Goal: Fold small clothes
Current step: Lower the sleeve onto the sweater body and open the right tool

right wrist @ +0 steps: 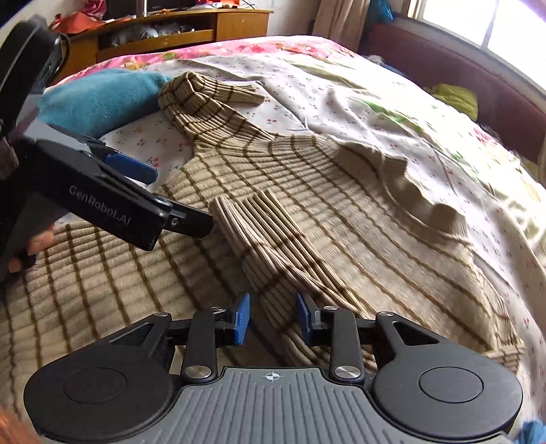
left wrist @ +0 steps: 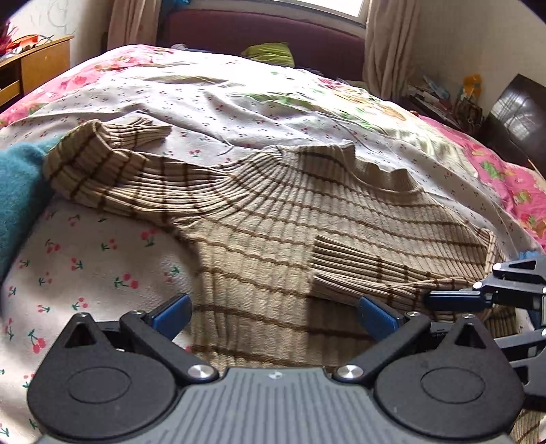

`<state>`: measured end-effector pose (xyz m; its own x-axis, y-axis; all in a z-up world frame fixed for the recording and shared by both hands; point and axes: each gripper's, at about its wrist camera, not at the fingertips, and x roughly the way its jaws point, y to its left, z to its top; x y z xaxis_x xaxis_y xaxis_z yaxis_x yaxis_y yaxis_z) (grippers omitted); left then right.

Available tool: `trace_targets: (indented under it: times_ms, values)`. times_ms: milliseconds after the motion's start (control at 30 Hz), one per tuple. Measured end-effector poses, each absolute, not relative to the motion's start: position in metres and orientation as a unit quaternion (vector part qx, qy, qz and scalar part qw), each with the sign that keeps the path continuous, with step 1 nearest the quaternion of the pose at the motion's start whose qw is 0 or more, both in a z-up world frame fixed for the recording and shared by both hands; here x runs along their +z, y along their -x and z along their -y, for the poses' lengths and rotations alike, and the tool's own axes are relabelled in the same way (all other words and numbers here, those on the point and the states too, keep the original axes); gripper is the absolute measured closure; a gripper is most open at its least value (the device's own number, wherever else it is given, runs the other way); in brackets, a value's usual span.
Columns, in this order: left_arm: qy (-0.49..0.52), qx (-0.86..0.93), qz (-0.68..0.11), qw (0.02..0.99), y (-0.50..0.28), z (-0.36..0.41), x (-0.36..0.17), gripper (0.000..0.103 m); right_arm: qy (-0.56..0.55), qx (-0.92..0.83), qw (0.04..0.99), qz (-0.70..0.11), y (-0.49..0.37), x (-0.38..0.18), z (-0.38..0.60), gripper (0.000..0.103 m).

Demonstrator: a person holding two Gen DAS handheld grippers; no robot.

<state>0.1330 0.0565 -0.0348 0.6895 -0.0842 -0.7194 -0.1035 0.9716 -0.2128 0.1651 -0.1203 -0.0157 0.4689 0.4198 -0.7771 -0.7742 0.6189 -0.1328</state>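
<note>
A beige ribbed sweater with brown stripes lies spread on the bed, collar toward the far side. Its right sleeve is folded across the chest; its left sleeve stretches out to the left, cuff bent back. My left gripper is open wide just above the sweater's body, holding nothing. My right gripper is partly open, its blue pads either side of the folded sleeve near the shoulder, not clamped on it. It also shows in the left wrist view, and the left gripper shows in the right wrist view.
The bed has a floral sheet with pink borders. A teal garment lies by the outstretched sleeve. A dark red headboard and a green cloth are at the far side. A wooden cabinet stands beyond the bed.
</note>
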Motion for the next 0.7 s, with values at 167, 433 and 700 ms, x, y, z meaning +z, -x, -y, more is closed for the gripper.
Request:
trace_targets:
  times_ms: [167, 433, 700]
  values:
    - [0.129, 0.015, -0.390, 0.912, -0.135, -0.065, -0.036, 0.000, 0.251, 0.327, 0.841, -0.352, -0.174, -0.026, 0.102, 0.088]
    - [0.146, 0.022, -0.380, 0.913, -0.134, -0.077, -0.035, 0.000, 0.105, 0.272, 0.887, -0.359, -0.213, 0.018, 0.125, 0.098]
    - [0.153, 0.032, -0.365, 0.918, -0.131, -0.082, -0.031, 0.000, 0.089, 0.299, 0.893, -0.323, -0.222, 0.026, 0.108, 0.089]
